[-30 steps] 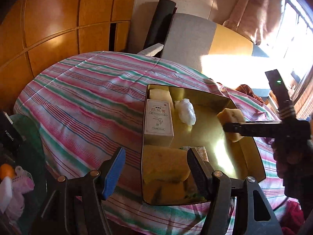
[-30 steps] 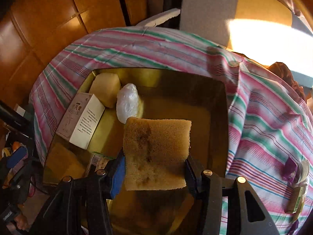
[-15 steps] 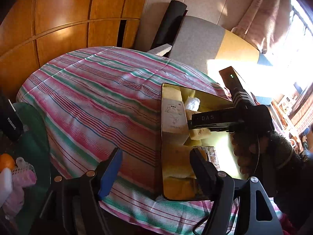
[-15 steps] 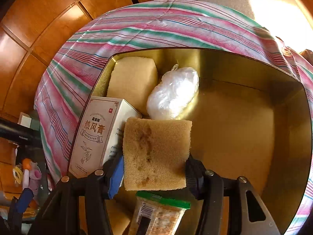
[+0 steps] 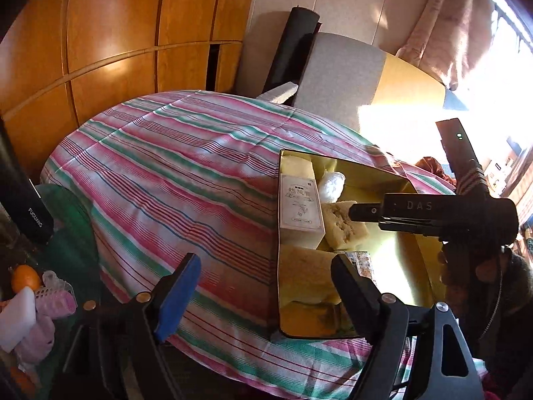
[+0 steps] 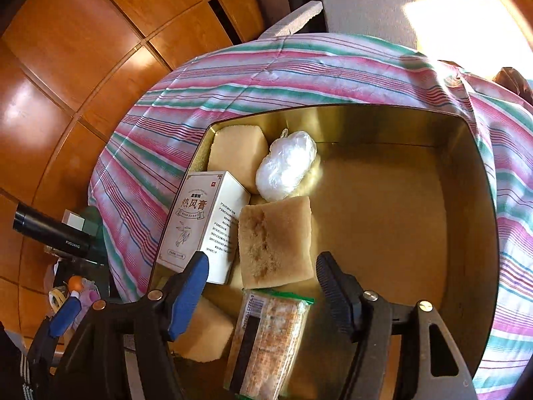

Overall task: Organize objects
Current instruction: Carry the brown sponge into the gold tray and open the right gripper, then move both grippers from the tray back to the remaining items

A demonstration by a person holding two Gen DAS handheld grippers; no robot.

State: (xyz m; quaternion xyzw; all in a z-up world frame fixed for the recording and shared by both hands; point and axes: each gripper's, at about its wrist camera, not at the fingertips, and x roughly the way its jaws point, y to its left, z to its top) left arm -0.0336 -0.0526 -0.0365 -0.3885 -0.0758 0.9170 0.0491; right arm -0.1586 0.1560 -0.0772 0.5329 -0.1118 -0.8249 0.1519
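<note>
Okay, starting far left: my left gripper [image 5: 263, 283] hangs over the near edge of the striped cloth [image 5: 173, 173], fingers spread wide with nothing between them, just outside the gold tray [image 6: 466, 200]. Moving right into the tray, the white box [image 6: 203, 230] with Chinese lettering lies along the left wall, and a pale sponge [image 6: 238, 156] sits in the far left corner behind it. Beside that sponge is the clear plastic bundle [image 6: 286, 166], touching it. Just in front of the bundle lies the brown sponge [image 6: 274, 241], flat on the tray floor and pressed against the side of the white box. My right gripper [image 6: 261, 275] hovers right above its near edge, fingers parted on either side and gripping nothing. Under the gripper, a snack packet [image 6: 266, 343] with a green end and barcode lies on the floor, and another pale sponge [image 6: 203, 333] sits by the near left wall. Rightward, the tray floor is bare gold.
</note>
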